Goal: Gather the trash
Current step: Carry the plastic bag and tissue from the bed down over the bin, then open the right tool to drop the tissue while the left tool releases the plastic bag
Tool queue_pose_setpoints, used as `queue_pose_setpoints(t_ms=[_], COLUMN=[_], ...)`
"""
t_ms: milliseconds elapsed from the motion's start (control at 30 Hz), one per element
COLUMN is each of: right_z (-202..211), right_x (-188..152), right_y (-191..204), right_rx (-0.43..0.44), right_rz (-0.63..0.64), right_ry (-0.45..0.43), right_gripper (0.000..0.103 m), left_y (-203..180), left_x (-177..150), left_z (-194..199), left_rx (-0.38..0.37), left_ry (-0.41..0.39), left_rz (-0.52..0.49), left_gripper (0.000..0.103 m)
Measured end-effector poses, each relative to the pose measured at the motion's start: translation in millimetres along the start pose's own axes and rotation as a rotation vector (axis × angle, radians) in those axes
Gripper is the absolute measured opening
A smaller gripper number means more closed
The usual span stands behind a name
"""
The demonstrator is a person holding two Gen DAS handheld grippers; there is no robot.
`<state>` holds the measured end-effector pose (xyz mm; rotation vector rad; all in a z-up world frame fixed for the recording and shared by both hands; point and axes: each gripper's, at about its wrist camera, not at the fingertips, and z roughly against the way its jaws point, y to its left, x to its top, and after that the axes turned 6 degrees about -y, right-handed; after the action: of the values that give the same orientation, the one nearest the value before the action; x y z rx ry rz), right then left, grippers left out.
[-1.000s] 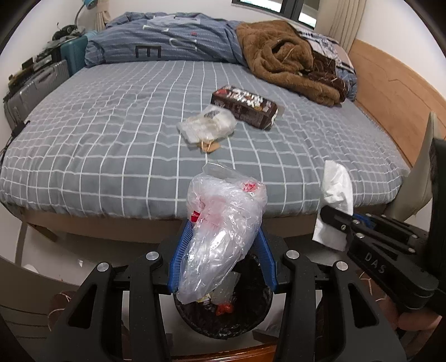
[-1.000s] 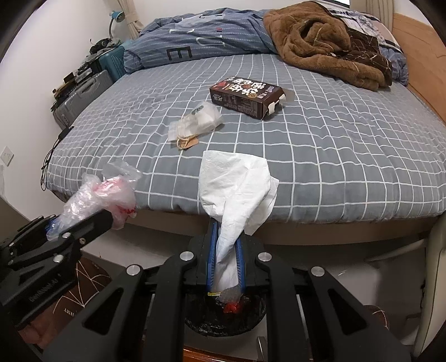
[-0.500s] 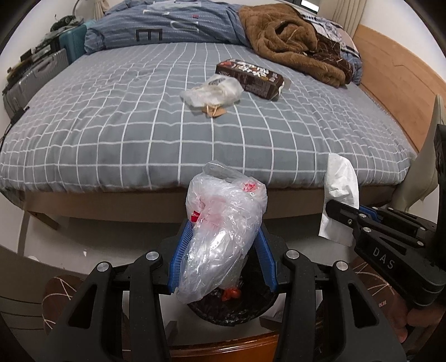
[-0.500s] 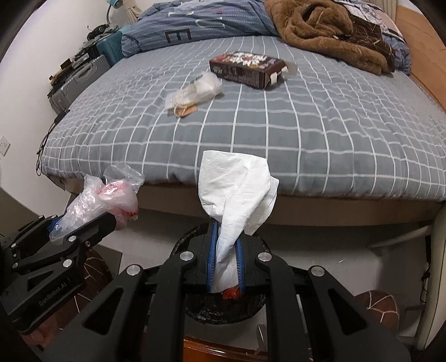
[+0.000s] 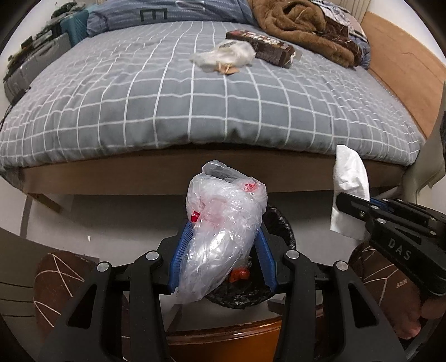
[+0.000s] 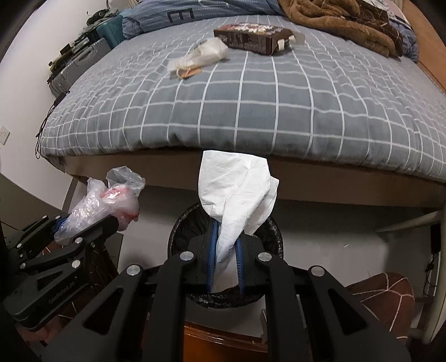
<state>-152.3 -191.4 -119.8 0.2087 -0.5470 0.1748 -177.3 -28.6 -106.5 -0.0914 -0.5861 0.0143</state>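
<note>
Over the bin (image 6: 225, 250): both grippers hung, bed (image 5: 195, 97) beyond.
Left gripper (image 5: 220, 245): jaws clamped on the bag (image 5: 223, 231); light, crinkly, slippery; gripped at mid-bulk.
Right gripper (image 6: 225, 267): jaws narrow, pinching the tissue (image 6: 234, 195); weightless, limp, tearable; held low.
Far bed: wrapper (image 5: 225, 55), box (image 5: 262, 47) remained.

the bed (image 5: 195, 105) is covered in grey crossed by a white grid. a brown blanket (image 5: 301, 25) is seen, a dark brown box (image 6: 251, 39), a white tissue (image 6: 237, 195), and a clear bag (image 5: 220, 236) flecked red.
</note>
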Motion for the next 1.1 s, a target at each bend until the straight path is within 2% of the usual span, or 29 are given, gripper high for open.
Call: queue_pose_setpoints(t_ms=[500,800,833,933,1033,1100], right_z=[-68.6,-105.6,-107.7,-111.1,-111.0,-104.2], right_x=[-26.3,-33.5,-34.1,-34.8,-33.2,-30.8], right_y=[4.1,13.9,15.0,16.2,14.0,7.1], right_rx=[0.012,0.018,0.025,0.006,-0.009,-0.025], right_rz=[-0.013,0.002,0.003,0.012,0.004,-0.005], right_ry=[0.132,0.223,0.227,0.229,0.219,0.198], right_gripper=[0.012,0.013,0.016,0.037,0.049,0.062], left_y=[28.3,36.6,37.5,40.3,35.8,33.6], left_x=[-17.7,-21.3,-21.6,-22.4,-24.2,-24.8], left_z=[-62.0,-82.9,-84.5,-88.8,-91.8,-93.1], left_rx=[0.019,0.026,0.029,0.039,0.045,0.04], left_ry=[0.094,0.138,0.142,0.152,0.159,0.161], left_rz=[0.058,0.079,0.081,0.087,0.089,0.088], left_gripper=[0.044,0.045,0.045,0.045,0.045,0.045])
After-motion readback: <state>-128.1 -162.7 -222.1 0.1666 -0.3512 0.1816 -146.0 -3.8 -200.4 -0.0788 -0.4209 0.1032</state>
